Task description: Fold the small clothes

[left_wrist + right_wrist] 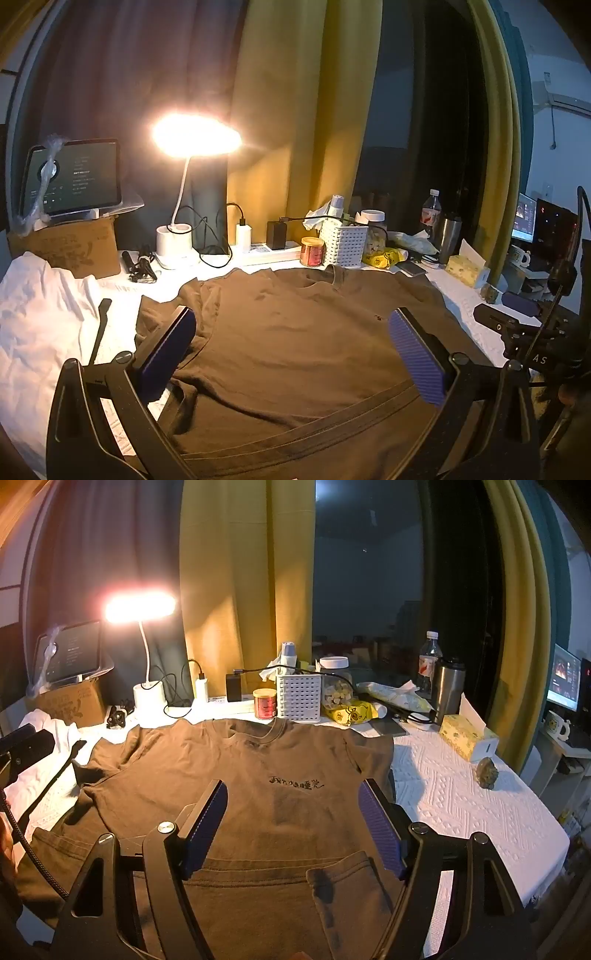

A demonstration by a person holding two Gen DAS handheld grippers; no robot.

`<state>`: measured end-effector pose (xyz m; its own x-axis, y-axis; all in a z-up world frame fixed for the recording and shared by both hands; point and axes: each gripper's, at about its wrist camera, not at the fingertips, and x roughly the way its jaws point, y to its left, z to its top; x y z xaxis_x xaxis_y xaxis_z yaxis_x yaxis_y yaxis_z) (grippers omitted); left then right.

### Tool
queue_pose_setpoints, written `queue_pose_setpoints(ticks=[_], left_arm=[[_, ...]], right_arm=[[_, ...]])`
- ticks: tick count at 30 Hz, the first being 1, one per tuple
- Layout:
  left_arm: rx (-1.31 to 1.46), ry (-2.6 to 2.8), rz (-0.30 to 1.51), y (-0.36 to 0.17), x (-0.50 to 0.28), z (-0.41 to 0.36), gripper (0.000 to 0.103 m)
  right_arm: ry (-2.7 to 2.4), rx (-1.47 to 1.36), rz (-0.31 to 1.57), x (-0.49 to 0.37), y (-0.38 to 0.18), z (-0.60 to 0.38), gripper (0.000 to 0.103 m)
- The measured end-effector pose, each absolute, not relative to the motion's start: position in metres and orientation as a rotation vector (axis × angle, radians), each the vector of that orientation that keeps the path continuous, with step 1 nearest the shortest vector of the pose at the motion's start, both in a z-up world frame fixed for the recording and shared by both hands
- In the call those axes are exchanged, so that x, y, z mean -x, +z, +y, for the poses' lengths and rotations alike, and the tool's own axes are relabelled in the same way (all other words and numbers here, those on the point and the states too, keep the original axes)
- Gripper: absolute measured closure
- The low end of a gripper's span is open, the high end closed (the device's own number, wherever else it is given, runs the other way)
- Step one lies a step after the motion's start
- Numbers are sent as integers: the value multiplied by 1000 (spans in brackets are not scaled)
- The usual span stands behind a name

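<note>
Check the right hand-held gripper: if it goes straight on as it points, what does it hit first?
Probably the brown T-shirt. The right hand-held gripper is open, empty and angled down at the shirt's chest, near the printed text. Nothing shows in between, though depth is unclear.

A lit desk lamp [139,607] stands far left beside a tablet [70,651] propped on a cardboard box [72,701]. Along the far edge sit a red candle jar [265,703], a white slotted basket [298,697], a steel tumbler [447,689] and a water bottle [429,657]; a tissue box [468,740] lies right
</note>
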<state>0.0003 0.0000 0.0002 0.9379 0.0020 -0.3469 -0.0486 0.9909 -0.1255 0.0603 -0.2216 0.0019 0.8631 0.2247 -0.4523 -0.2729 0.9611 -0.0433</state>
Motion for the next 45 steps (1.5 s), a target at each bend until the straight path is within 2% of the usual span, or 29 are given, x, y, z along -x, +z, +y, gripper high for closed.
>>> queue_pose_setpoints(ticks=[45], left_arm=[[174, 48, 337, -7, 0, 12, 1]], right_arm=[[261, 112, 463, -62, -1, -221, 27]])
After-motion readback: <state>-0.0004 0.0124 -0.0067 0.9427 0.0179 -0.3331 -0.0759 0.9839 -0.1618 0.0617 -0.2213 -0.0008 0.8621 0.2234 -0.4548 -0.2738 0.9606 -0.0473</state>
